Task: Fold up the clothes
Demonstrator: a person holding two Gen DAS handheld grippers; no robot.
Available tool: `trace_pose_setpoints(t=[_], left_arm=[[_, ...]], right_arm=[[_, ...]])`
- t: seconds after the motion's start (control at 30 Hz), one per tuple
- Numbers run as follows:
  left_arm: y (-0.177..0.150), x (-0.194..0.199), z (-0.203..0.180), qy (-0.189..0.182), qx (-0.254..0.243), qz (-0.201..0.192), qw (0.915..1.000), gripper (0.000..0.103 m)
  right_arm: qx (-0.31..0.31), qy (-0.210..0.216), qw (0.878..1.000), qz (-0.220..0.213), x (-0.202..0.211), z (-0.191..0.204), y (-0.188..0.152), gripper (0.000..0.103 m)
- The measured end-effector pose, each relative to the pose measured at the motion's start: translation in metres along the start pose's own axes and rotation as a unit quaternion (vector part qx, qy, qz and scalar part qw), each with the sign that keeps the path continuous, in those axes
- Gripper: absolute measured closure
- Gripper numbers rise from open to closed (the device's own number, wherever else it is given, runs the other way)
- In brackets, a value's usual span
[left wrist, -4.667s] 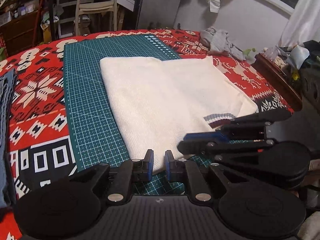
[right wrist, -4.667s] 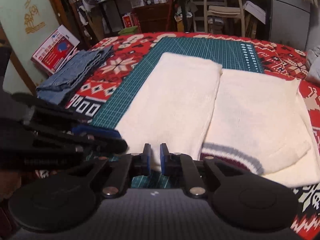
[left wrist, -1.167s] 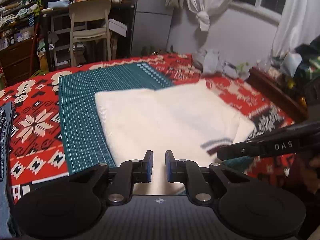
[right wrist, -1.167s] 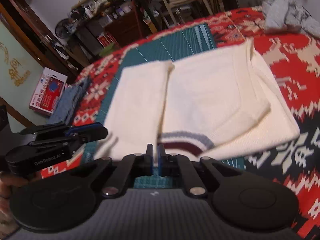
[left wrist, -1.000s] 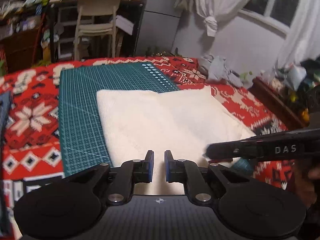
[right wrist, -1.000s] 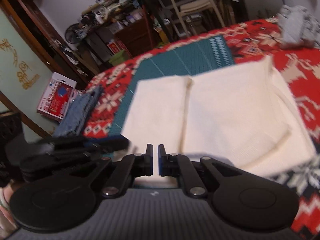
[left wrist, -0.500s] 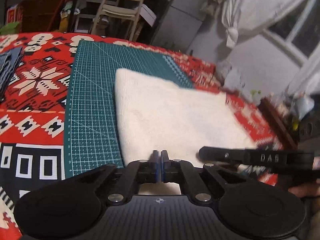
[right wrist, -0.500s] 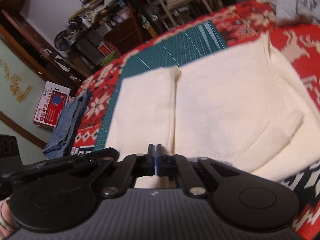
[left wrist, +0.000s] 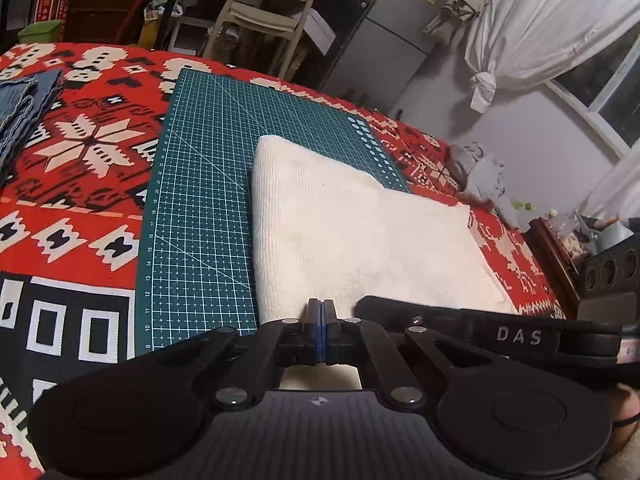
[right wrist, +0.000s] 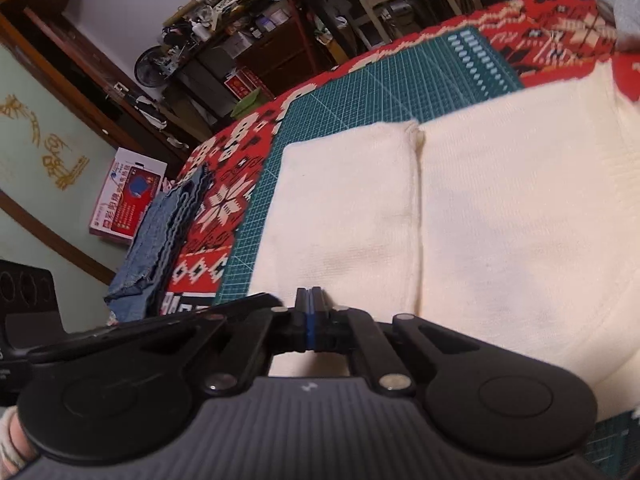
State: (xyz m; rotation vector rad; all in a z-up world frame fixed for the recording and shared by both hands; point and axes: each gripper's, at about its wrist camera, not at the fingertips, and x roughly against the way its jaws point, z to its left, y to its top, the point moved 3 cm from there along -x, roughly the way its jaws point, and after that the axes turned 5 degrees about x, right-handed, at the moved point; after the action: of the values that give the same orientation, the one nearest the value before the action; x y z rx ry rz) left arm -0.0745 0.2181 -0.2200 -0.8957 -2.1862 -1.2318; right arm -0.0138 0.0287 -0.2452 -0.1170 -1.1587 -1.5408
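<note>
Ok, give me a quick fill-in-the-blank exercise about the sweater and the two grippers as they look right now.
1. The cream sweater lies partly on a green ____ mat.
2. The left gripper is ____ at the sweater's near edge.
3. The right gripper is also ____.
4. The folded jeans rest on the ____ patterned blanket.

Missing words: cutting; shut; shut; red

Left gripper (left wrist: 320,309) and right gripper (right wrist: 309,297) fingers now closed, sweater (left wrist: 360,240) hem hidden
</note>
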Motion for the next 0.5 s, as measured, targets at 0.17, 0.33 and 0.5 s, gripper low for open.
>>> trace_pose_setpoints(t=[0.17, 0.33, 0.5], left_arm=[[0.001, 0.001, 0.001, 0.000, 0.009, 0.003, 1.0000, 0.101], [0.016, 0.010, -0.005, -0.024, 0.024, -0.023, 0.9992, 0.101], [0.032, -0.009, -0.007, -0.025, 0.029, -0.025, 0.9990, 0.100]], right_arm=[[-0.018, -0.024, 1.000, -0.004, 0.008, -0.012, 0.005, 0.103], [-0.028, -0.012, 0.999, -0.030, 0.018, -0.007, 0.021, 0.101], [-0.023, -0.001, 0.999, -0.022, -0.001, -0.001, 0.035, 0.101]])
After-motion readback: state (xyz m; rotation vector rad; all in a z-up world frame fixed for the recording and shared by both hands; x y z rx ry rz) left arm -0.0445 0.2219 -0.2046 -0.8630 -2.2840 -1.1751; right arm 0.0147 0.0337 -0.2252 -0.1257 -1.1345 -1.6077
